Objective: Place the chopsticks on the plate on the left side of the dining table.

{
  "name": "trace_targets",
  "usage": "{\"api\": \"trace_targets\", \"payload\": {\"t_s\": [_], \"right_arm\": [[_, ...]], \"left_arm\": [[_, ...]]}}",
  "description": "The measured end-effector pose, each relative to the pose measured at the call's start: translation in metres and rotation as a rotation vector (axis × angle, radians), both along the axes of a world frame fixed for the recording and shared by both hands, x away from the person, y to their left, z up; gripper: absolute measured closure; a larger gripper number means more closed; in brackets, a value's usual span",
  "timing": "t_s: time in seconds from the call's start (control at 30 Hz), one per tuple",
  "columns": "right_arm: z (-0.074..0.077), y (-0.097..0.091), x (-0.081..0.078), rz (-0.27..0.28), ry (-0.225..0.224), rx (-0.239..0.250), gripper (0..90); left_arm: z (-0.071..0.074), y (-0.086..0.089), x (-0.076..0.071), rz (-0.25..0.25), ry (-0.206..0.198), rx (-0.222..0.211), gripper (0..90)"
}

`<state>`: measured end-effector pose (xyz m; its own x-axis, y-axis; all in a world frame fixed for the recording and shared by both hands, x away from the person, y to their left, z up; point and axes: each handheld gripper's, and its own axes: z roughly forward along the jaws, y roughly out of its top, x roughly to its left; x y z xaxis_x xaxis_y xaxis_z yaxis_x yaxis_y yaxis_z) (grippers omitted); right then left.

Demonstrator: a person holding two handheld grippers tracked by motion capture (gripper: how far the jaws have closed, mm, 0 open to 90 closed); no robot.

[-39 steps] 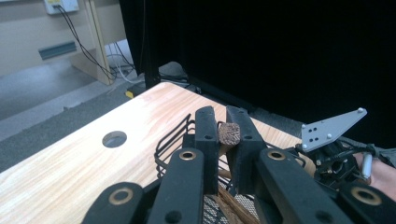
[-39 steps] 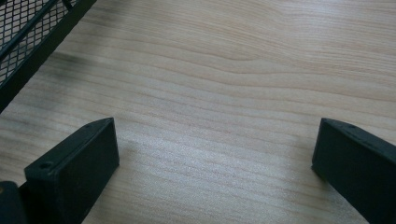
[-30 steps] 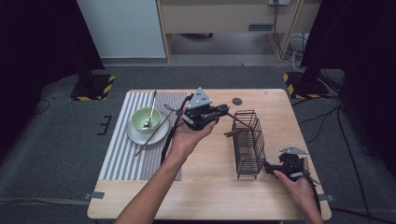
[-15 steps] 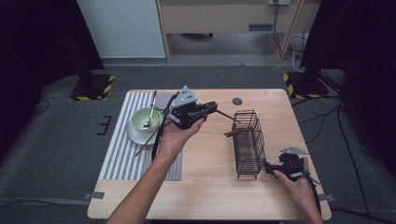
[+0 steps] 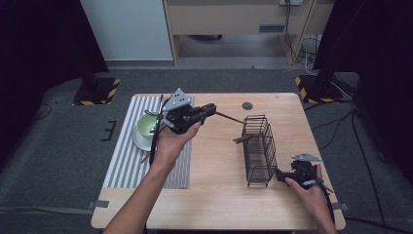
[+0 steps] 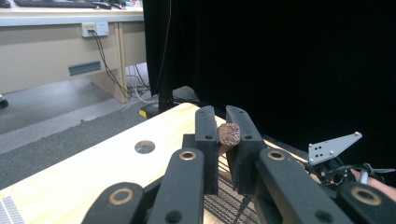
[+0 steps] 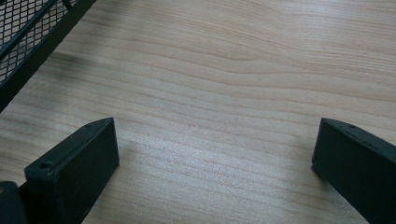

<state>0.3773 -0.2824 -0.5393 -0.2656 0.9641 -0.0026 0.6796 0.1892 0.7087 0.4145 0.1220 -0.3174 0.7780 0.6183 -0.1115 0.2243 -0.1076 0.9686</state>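
High view: the left gripper (image 5: 208,110) carries a brown wooden stick (image 5: 229,117) above the table (image 5: 219,195), between the green bowl (image 5: 147,125) and the wire basket (image 5: 258,146), probably bound for the basket.

Left gripper view: jaws clamp the stick's end (image 6: 229,134).

Right gripper view: jaws stand wide, empty, beside the basket (image 7: 28,28). Next, the stick must be lowered into the basket.

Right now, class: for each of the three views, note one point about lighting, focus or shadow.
High view: the wooden table is evenly lit, its surroundings dark. Left gripper view: the brown stick end looks sharp against a black curtain. Right gripper view: the wire basket casts a soft shadow; the near jaws blur.
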Motion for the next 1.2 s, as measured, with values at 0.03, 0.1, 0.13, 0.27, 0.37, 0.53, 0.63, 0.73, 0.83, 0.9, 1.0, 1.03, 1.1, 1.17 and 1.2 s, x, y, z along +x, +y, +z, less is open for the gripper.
{"api": "trace_targets", "payload": {"t_s": [0.03, 0.1, 0.13, 0.27, 0.37, 0.53, 0.63, 0.73, 0.83, 0.9, 1.0, 1.03, 1.1, 1.17, 1.2], "right_arm": [[0.0, 0.0, 0.0, 0.0, 0.0, 0.0, 0.6], [0.0, 0.0, 0.0, 0.0, 0.0, 0.0, 0.6], [0.0, 0.0, 0.0, 0.0, 0.0, 0.0, 0.6], [0.0, 0.0, 0.0, 0.0, 0.0, 0.0, 0.6], [0.0, 0.0, 0.0, 0.0, 0.0, 0.0, 0.6], [0.0, 0.0, 0.0, 0.0, 0.0, 0.0, 0.6], [0.0, 0.0, 0.0, 0.0, 0.0, 0.0, 0.6], [0.0, 0.0, 0.0, 0.0, 0.0, 0.0, 0.6], [0.0, 0.0, 0.0, 0.0, 0.0, 0.0, 0.6], [0.0, 0.0, 0.0, 0.0, 0.0, 0.0, 0.6], [0.0, 0.0, 0.0, 0.0, 0.0, 0.0, 0.6], [0.0, 0.0, 0.0, 0.0, 0.0, 0.0, 0.6], [0.0, 0.0, 0.0, 0.0, 0.0, 0.0, 0.6], [0.0, 0.0, 0.0, 0.0, 0.0, 0.0, 0.6], [0.0, 0.0, 0.0, 0.0, 0.0, 0.0, 0.6]], "left_arm": [[0.0, 0.003, 0.0, 0.002, -0.001, -0.002, 83.1], [0.002, 0.008, -0.001, 0.01, -0.002, -0.014, 83.2], [0.002, 0.01, -0.001, 0.017, -0.004, -0.016, 83.2], [0.002, 0.018, 0.001, 0.038, -0.005, -0.02, 83.1], [-0.001, 0.021, 0.005, 0.049, 0.003, -0.007, 83.2], [-0.003, 0.021, 0.008, 0.056, 0.006, 0.001, 83.1], [-0.004, 0.021, 0.009, 0.062, 0.002, 0.009, 83.2], [-0.006, 0.023, 0.01, 0.067, 0.004, 0.015, 83.2], [-0.009, 0.025, 0.012, 0.072, 0.009, 0.02, 83.1], [-0.011, 0.027, 0.013, 0.077, 0.014, 0.026, 83.1], [-0.014, 0.03, 0.014, 0.083, 0.018, 0.025, 83.2], [-0.015, 0.031, 0.014, 0.085, 0.018, 0.028, 83.1], [-0.017, 0.033, 0.015, 0.089, 0.022, 0.029, 83.1], [-0.019, 0.035, 0.015, 0.094, 0.023, 0.033, 83.1], [-0.019, 0.036, 0.015, 0.096, 0.024, 0.034, 83.1]]}}
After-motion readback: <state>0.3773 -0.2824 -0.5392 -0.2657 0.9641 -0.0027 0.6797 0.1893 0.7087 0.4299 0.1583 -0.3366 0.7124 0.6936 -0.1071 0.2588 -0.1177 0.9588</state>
